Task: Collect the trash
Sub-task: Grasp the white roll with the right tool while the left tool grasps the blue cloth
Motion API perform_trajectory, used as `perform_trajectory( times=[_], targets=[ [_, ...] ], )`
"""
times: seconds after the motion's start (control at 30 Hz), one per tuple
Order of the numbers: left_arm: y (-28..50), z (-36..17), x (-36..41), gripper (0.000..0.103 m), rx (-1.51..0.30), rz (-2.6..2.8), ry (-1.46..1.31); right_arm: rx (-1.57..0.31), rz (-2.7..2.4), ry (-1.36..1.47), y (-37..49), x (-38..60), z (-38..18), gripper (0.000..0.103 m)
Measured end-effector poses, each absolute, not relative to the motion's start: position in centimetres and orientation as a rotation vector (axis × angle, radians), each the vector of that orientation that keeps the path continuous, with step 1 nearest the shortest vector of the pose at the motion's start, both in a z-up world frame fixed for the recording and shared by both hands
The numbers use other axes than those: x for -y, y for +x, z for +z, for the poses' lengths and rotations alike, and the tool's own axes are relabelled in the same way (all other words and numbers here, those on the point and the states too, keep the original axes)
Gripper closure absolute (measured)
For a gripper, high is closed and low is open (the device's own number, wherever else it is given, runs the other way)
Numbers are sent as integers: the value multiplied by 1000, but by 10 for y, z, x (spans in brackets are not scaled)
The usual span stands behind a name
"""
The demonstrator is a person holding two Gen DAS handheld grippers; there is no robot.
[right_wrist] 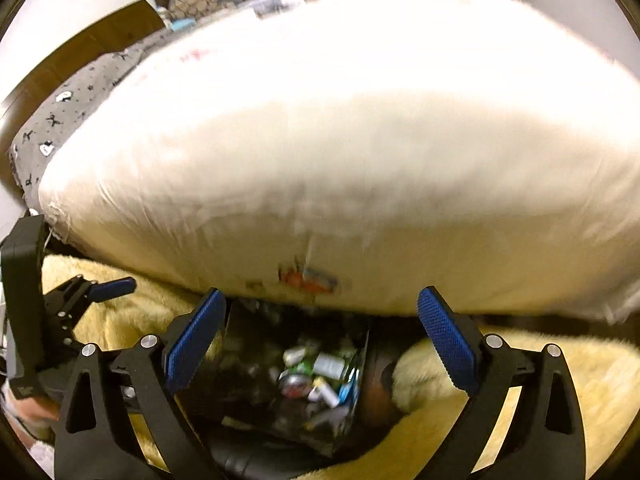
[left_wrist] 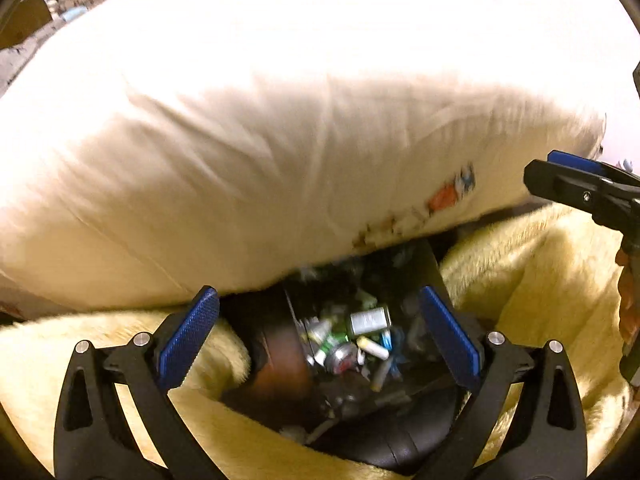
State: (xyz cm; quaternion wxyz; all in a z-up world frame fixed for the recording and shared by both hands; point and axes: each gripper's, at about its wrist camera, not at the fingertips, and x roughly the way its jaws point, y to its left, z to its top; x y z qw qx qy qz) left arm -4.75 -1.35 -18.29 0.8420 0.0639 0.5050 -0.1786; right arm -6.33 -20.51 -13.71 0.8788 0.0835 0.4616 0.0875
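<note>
My two wrist views sit side by side, tilted steeply down, close over the pillow [left_wrist: 280, 128] and trash bin [left_wrist: 352, 344]; both share them, each catching the other gripper at its edge.

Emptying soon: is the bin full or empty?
Partly full: cans and bottles lie low inside the bin.

It looked like a bedroom in a home: a big cream pillow [right_wrist: 340, 152] lay over a fluffy yellow blanket [right_wrist: 560, 380], with grey patterned bedding [right_wrist: 72, 108] behind and a wooden bed frame [right_wrist: 80, 48] against pale walls.
</note>
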Motion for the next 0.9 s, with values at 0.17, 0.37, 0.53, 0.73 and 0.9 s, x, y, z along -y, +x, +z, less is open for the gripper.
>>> perform_trajectory(
  times=[0.17,0.37,0.53,0.73,0.9],
  targets=[
    [-35,-129,-3,8,-937,-357,129,-850,167,116,-52,213,-95,6],
    [-2,-84,-12,8,-827,-321,154,-762,125,55,-21,231,-56,6],
    [38,-67,-12,8,-787,-303,149,-721,108,31,14,239,-34,6],
    [95,-56,-4,8,-756,-291,127,-685,116,34,75,243,-16,6],
    [151,-48,9,9,-743,-303,103,-672,134,62,137,238,-8,8]
  ],
)
